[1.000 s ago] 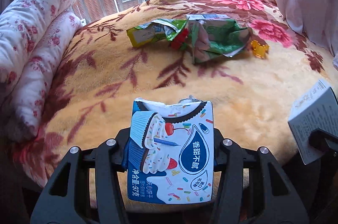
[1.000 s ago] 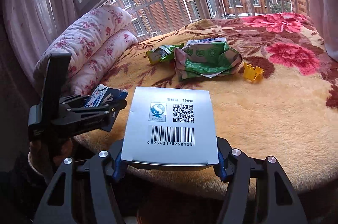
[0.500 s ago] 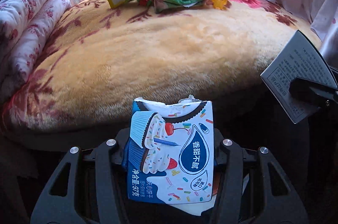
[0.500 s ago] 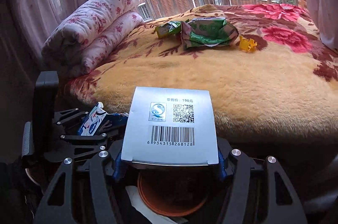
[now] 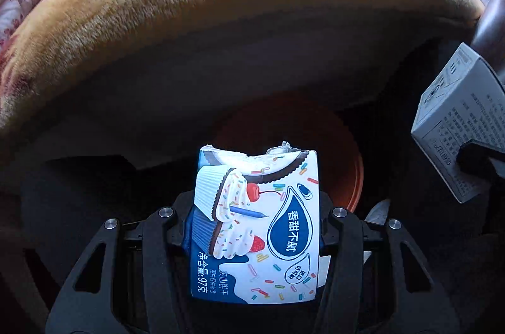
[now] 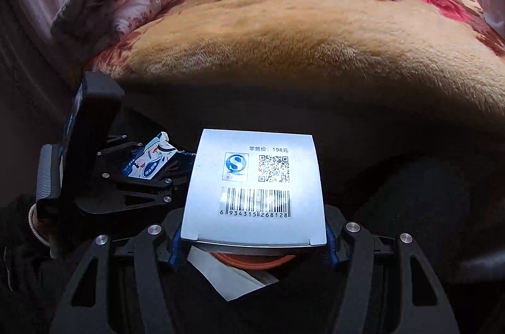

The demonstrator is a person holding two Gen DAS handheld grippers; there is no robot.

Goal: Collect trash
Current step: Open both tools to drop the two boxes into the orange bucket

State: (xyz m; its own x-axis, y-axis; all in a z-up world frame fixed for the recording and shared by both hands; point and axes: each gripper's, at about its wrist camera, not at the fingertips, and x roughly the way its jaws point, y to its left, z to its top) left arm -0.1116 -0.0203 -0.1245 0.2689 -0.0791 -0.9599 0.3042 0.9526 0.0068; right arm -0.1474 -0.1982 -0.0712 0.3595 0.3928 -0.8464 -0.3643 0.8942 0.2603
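Left hand-held gripper [image 5: 255,226] clamps the biscuit wrapper [image 5: 255,226]; right hand-held gripper [image 6: 252,242] pinches the grey box [image 6: 254,187]. Both hover over the orange bin [image 5: 344,176], at twelve o'clock below the bed [image 6: 284,34]. Centre each before letting go.

The left gripper [image 5: 255,226] clamps a biscuit box [image 5: 255,226] between its fingers; the right gripper [image 6: 254,239] pinches a grey box [image 6: 254,185], both pointing forward.
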